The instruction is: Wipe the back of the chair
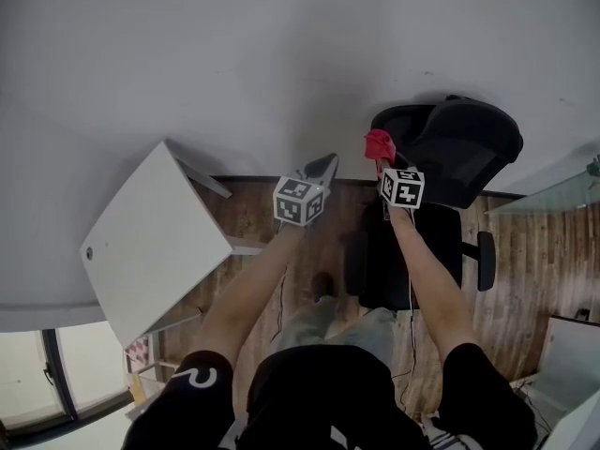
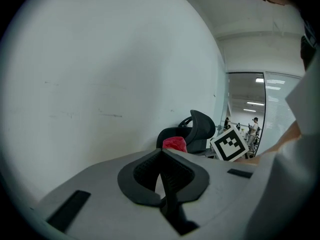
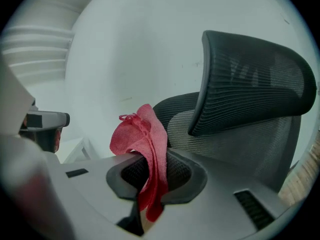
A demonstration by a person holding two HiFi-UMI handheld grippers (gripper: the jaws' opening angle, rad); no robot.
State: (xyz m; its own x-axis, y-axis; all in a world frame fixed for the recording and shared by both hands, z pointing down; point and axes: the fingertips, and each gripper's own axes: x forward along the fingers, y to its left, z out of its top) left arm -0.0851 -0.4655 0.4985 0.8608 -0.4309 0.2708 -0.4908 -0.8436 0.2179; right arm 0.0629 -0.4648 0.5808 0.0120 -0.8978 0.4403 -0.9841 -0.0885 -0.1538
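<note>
Cloth (image 3: 140,134), red, pinched by right gripper (image 3: 150,159) fingers near chair (image 3: 250,74); left gripper (image 2: 161,153) fingers closed.

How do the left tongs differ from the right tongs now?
The right tongs are shut on a red cloth; the left tongs are shut on nothing. The right tongs sit close to the chair; the left tongs are farther from it. Both are raised before the wall.
</note>
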